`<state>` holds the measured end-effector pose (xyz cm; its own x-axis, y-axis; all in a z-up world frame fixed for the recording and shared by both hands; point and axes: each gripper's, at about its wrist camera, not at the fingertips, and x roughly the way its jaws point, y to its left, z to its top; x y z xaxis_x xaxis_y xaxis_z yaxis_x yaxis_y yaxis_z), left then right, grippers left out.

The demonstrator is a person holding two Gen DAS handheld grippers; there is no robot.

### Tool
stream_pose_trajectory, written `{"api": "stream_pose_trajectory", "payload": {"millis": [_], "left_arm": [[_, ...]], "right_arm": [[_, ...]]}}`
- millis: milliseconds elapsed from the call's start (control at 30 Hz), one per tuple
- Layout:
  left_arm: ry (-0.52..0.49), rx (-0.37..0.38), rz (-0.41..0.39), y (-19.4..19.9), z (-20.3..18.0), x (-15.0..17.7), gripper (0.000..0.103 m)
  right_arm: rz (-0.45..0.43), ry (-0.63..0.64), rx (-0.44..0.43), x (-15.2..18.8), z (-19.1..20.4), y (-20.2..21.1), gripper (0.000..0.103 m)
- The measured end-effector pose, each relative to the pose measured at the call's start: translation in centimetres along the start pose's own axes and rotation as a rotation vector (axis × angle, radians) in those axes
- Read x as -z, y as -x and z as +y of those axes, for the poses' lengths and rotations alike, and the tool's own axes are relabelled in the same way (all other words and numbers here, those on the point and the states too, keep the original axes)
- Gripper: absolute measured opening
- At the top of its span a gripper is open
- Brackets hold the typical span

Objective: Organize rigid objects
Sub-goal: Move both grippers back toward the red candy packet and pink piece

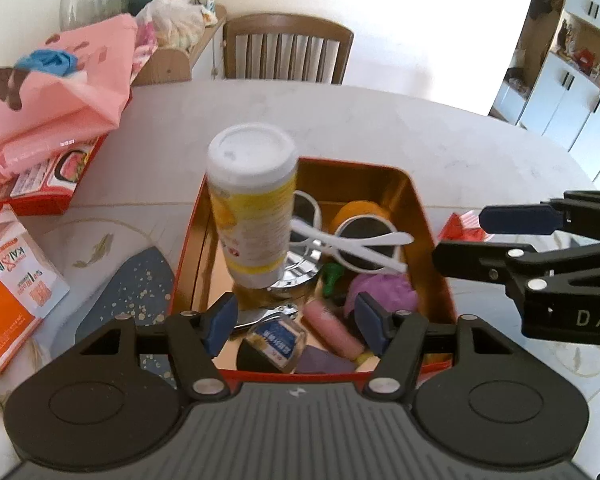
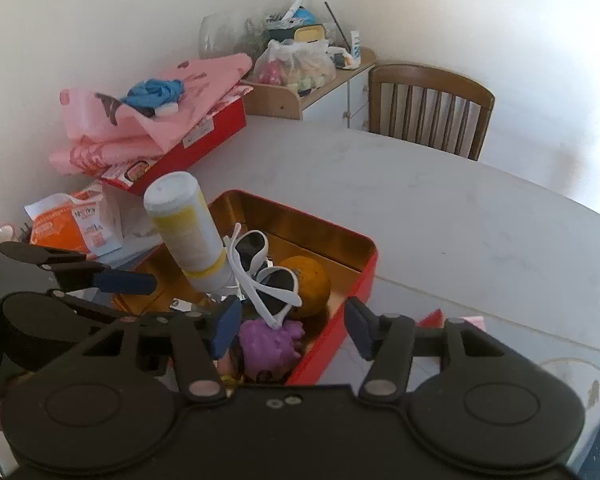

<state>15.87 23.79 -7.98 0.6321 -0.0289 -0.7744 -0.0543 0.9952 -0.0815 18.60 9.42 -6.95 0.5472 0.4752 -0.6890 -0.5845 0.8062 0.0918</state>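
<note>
Scanning the left wrist view from left to right, an orange packet [image 1: 8, 296] lay at the left edge and a pink bag [image 1: 56, 92] sat heaped at upper left, both still out on the table [image 1: 380, 128]. At centre, the yellow bottle [image 1: 252, 204] stood tilted inside the red tin [image 1: 420, 216], its base near the left gripper [image 1: 296, 322], whose fingers stood apart and gripped nothing. Right of the bottle, white sunglasses [image 1: 356, 240], an orange [image 1: 360, 210] and a purple toy [image 1: 384, 290] already lay in the tin. At the right edge the right gripper [image 1: 460, 236] hovered with its fingers apart, holding nothing. Most small items seemed packed; the bottle likely still needed settling, and a red wrapper [image 1: 460, 228] just right of the tin remained outside.
</note>
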Motion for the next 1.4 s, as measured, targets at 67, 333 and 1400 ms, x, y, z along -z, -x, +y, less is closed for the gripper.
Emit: {"api": "stream_pose_trajectory", "payload": {"millis": [67,333,1400], "left_arm": [[-0.002,0.003,-0.016,0.7,-0.4,-0.1,0.068],[-0.006,0.014,-0.064,2.5,-2.8,-0.3,0.069],[0.081,0.006,-0.112,-1.7,-18.2,-1.7,0.084]], "right_arm": [[-0.009,-0.008,-0.002,0.3,-0.4,1.0,0.061],[-0.046,-0.054,0.006,1.8,-2.9,4.6,0.065],[-0.035,-0.088,0.051,7.5,-19.3,9.7,0.103]]}}
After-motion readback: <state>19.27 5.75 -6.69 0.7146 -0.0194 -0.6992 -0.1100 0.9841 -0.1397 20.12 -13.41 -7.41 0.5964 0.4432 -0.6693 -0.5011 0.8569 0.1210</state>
